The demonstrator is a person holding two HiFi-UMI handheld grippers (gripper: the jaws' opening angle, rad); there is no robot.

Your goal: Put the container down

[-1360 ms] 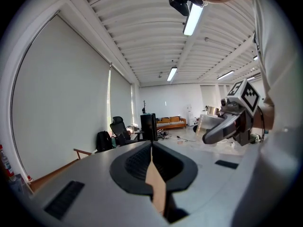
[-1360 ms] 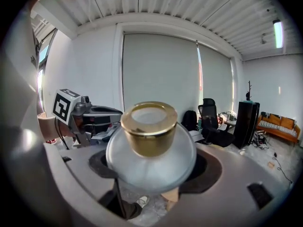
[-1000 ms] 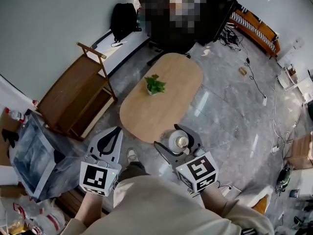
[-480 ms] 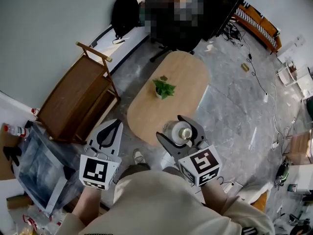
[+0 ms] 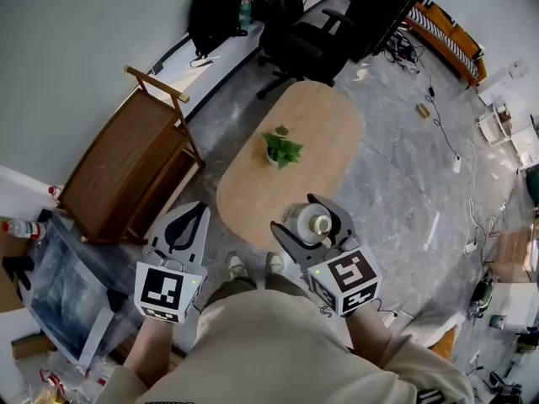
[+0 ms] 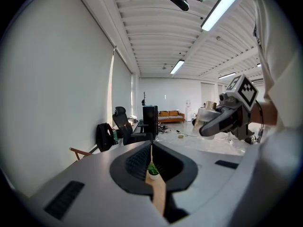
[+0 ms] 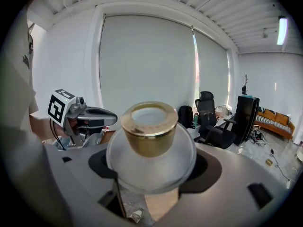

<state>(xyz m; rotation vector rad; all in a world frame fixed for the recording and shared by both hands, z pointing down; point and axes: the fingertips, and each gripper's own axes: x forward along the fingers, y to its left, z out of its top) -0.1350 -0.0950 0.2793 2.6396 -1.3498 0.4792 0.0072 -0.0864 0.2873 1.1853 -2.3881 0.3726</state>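
Observation:
A round frosted-glass container (image 5: 307,223) with a gold neck (image 7: 149,128) is held in the air by my right gripper (image 5: 303,225), whose jaws are shut on its body. In the head view it hangs over the near end of the oval wooden table (image 5: 312,124). In the right gripper view the container (image 7: 150,162) fills the space between the jaws. My left gripper (image 5: 192,224) is shut and holds nothing, out to the left of the table's near end. The left gripper view shows the right gripper (image 6: 226,121) with the container (image 6: 207,111).
A small potted plant (image 5: 282,150) stands mid-table. A wooden rack (image 5: 126,171) stands left of the table. Black office chairs (image 5: 303,45) and a backpack (image 5: 210,23) are at the far end. Cables (image 5: 438,124) lie across the marble floor on the right. The person's shoes (image 5: 253,265) show by the table.
The person has stepped closer to the table, both shoes now showing. The right gripper with the container has moved from beside the table's near edge to over it. The left gripper stays shut.

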